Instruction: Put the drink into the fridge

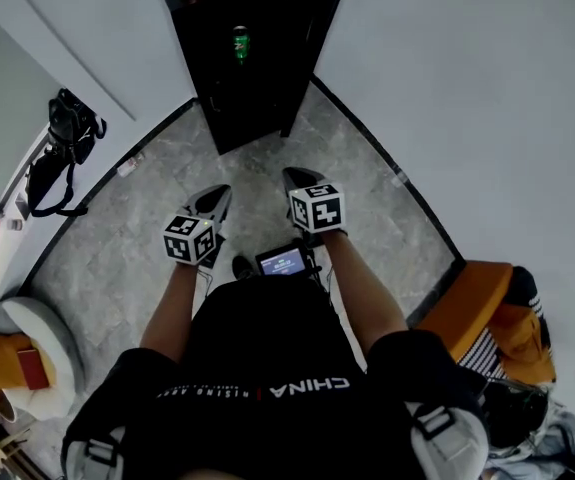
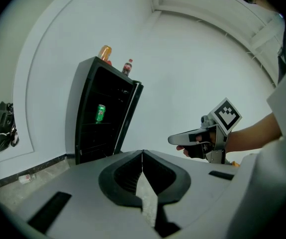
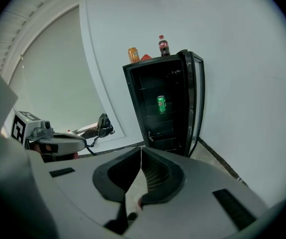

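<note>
Left gripper (image 1: 215,200) and right gripper (image 1: 299,180) both pressed together, empty; green can (image 1: 240,43) on fridge (image 1: 257,108) shelf, top centre; likely light, rigid, slippery; pinch mid-body.

Domestic-looking room, probably a home or a staged flat. Tall black drinks fridge (image 1: 252,68) stands in the corner of plain white panelled walls (image 1: 467,88). Grey marble-pattern tile floor (image 1: 147,223). Black strap bag (image 1: 67,133) sits on a white ledge at the left. Orange upholstered chair (image 1: 472,303) has striped cloth dumped on it.
</note>
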The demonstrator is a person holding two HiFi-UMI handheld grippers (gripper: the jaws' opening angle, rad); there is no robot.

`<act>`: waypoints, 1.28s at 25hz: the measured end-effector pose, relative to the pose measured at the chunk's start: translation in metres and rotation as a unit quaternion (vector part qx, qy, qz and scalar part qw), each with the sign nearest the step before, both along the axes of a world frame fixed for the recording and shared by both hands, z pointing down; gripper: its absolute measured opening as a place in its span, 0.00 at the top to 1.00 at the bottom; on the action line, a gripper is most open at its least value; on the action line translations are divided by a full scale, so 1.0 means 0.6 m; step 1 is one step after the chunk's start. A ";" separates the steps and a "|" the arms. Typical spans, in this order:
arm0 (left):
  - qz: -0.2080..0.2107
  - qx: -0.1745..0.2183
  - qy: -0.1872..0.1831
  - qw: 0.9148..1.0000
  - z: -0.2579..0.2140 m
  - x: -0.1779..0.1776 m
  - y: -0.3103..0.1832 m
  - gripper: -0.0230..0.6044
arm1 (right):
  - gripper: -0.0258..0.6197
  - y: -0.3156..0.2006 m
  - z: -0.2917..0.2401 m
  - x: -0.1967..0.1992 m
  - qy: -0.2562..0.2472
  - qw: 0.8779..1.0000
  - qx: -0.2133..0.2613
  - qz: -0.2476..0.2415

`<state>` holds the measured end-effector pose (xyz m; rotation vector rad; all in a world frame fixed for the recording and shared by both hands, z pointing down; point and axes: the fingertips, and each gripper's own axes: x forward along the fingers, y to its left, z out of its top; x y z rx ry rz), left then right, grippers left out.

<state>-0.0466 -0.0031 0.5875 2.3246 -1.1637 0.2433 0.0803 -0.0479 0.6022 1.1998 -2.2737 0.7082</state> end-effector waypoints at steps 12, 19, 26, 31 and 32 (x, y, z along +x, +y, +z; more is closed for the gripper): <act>-0.012 -0.011 -0.033 0.999 -0.007 0.044 -0.010 0.94 | 0.94 -0.017 -0.033 0.070 0.016 0.999 0.018 -0.040; -0.006 0.015 -0.056 0.998 -0.036 0.067 -0.042 0.94 | 0.94 -0.061 -0.049 0.053 -0.009 0.998 0.024 -0.058; -0.009 0.027 -0.059 0.998 -0.052 0.079 -0.066 0.94 | 0.94 -0.091 -0.062 0.029 -0.016 0.996 0.032 -0.077; -0.013 0.023 -0.062 0.998 -0.041 0.074 -0.067 0.94 | 0.94 -0.096 -0.057 0.024 -0.014 0.996 0.030 -0.081; -0.014 0.022 -0.063 0.998 -0.040 0.073 -0.069 0.94 | 0.94 -0.097 -0.055 0.025 -0.014 0.996 0.029 -0.082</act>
